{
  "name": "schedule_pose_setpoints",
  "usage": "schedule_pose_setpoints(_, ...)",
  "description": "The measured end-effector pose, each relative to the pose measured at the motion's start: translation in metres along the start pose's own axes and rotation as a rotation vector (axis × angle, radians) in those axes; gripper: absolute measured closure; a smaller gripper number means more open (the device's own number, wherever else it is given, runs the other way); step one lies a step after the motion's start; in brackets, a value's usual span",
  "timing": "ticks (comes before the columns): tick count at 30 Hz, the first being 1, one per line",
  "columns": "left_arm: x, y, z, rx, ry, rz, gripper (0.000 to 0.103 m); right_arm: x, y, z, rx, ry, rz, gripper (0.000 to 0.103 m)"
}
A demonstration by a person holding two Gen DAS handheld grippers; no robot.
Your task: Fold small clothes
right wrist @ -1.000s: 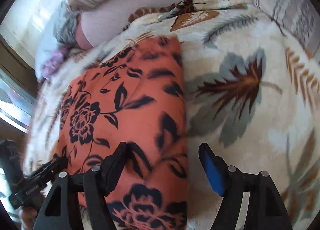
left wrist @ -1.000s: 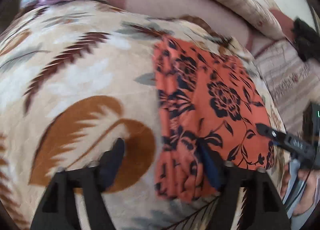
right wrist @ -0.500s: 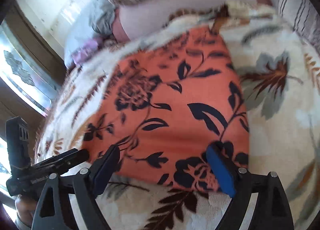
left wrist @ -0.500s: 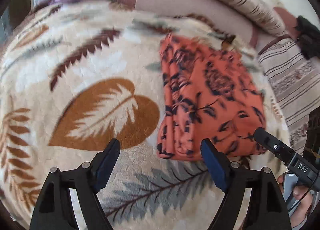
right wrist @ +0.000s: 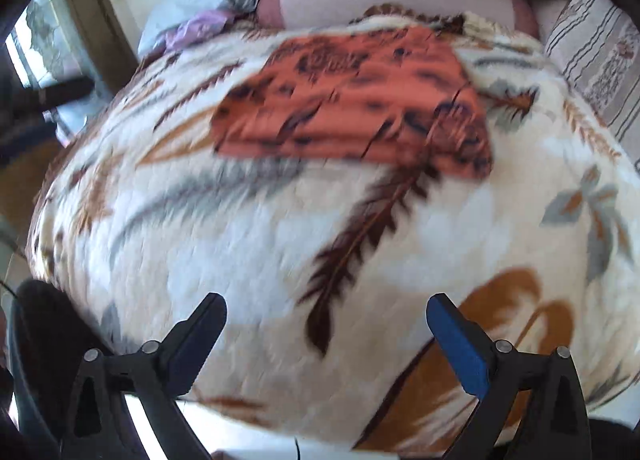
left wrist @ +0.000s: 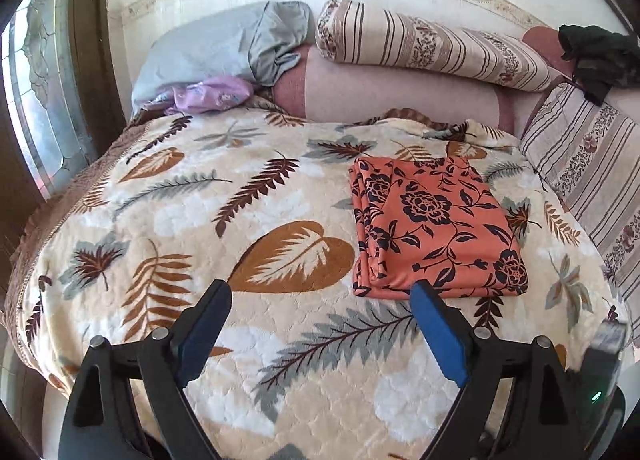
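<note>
The left gripper point(left wrist: 320, 300) hangs wide open and empty above the leaf-print blanket point(left wrist: 248, 220), while the folded orange floral garment point(left wrist: 436, 228) lies flat just beyond its right finger.

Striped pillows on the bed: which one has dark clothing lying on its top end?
The right-hand pillow, beside the folded orange cloth: dark clothing sits at its top. The long bolster along the wall is bare.

Left gripper point(left wrist: 320, 300) and right gripper point(right wrist: 326, 314) both hover with jaws spread wide, empty
</note>
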State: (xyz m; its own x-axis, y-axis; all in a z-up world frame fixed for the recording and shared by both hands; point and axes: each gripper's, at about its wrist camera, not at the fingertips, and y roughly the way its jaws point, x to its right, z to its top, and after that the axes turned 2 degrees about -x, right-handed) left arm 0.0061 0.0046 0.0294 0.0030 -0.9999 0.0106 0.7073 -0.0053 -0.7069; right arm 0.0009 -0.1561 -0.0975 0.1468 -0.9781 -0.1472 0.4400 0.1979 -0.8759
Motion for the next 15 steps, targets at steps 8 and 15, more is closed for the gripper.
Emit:
schedule_pose_setpoints(8,0.013,-0.013,-0.004,0.012,0.019,0.061,0.011,0.001,-0.032,-0.016,0.195,-0.071,-0.117,0.001)
schedule_pose_setpoints(15,0.031,0.003,-0.019,-0.073,0.069,0.082,0.011,0.053,-0.068,-0.008,0.338,0.138,-0.149,0.000)
